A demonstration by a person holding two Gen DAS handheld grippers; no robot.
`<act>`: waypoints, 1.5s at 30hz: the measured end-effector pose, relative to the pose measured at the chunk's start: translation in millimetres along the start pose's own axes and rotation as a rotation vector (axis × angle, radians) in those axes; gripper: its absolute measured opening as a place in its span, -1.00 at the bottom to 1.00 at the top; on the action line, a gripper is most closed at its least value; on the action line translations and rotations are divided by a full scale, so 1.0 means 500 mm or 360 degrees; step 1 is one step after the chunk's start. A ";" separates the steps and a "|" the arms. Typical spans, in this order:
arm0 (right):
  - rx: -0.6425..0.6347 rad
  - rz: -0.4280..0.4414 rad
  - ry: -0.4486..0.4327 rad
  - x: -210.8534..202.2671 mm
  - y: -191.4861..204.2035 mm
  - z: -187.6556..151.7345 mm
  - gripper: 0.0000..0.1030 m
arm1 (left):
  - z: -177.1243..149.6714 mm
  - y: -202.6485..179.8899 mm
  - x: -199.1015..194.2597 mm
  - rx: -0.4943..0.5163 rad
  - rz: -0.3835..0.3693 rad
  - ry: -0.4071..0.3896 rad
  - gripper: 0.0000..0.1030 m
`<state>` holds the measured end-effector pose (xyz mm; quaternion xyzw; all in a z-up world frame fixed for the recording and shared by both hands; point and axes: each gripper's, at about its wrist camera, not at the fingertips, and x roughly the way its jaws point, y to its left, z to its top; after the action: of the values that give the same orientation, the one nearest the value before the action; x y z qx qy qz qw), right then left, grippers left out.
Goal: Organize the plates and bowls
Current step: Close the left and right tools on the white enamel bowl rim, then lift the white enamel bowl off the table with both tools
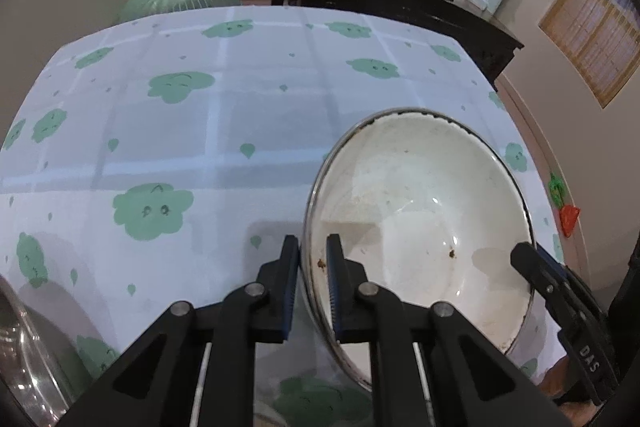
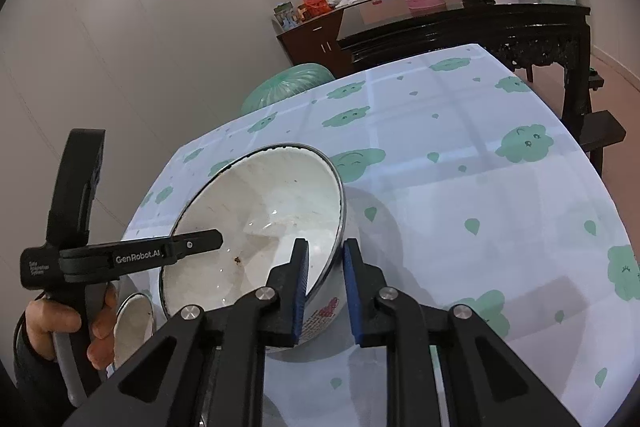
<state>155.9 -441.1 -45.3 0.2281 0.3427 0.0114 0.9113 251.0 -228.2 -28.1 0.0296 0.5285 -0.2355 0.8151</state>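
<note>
Large white enamel bowl with dark metal rim (image 1: pixel 420 227) tilted above cloud-print worktop (image 1: pixel 160 131), rim pinched by left gripper (image 1: pixel 313 259) and right gripper (image 2: pixel 326 263). Not yet placed; stacking pending.

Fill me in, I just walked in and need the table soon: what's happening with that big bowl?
A person is holding the large white enamel bowl with both handheld grippers. The left gripper pinches one side of its rim, and the right gripper straddles the opposite side. The bowl looks tilted above the cloud-print tablecloth, with brown specks inside. A smaller bowl sits near the person's left hand.
</note>
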 end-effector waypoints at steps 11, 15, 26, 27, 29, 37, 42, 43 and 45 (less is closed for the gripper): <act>-0.0110 0.0043 -0.0146 -0.068 0.060 0.016 -0.66 | -0.014 0.012 -0.091 0.0025 -0.0008 -0.0100 -0.79; -0.0160 0.0071 -0.0181 -0.089 0.106 0.017 -0.66 | -0.021 0.031 -0.137 0.0027 0.0029 -0.0153 -0.79; -0.0297 0.0166 -0.0234 -0.128 0.286 0.012 -0.66 | -0.072 0.167 -0.278 -0.0068 0.0060 -0.0255 -0.79; -0.0300 0.0182 -0.0225 -0.124 0.305 0.007 -0.66 | -0.080 0.189 -0.295 -0.0084 0.0078 -0.0271 -0.79; -0.0303 0.0215 -0.0210 -0.116 0.340 -0.005 -0.66 | -0.094 0.220 -0.320 -0.0104 0.0113 -0.0296 -0.79; -0.0289 0.0380 -0.0105 -0.042 0.473 -0.073 -0.66 | -0.161 0.371 -0.369 -0.0222 0.0292 -0.0297 -0.79; -0.0260 0.0423 -0.0020 0.013 0.527 -0.115 -0.66 | -0.190 0.439 -0.351 -0.0286 0.0350 -0.0218 -0.79; -0.0261 0.0422 -0.0008 0.021 0.535 -0.121 -0.66 | -0.194 0.449 -0.348 -0.0292 0.0354 -0.0206 -0.79; -0.0270 0.0422 0.0013 0.034 0.551 -0.133 -0.66 | -0.200 0.469 -0.332 -0.0313 0.0360 -0.0164 -0.79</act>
<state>164.4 -164.0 16.6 0.1936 0.3112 0.1615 0.9163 208.7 68.1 26.2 -0.0033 0.4999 -0.0905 0.8614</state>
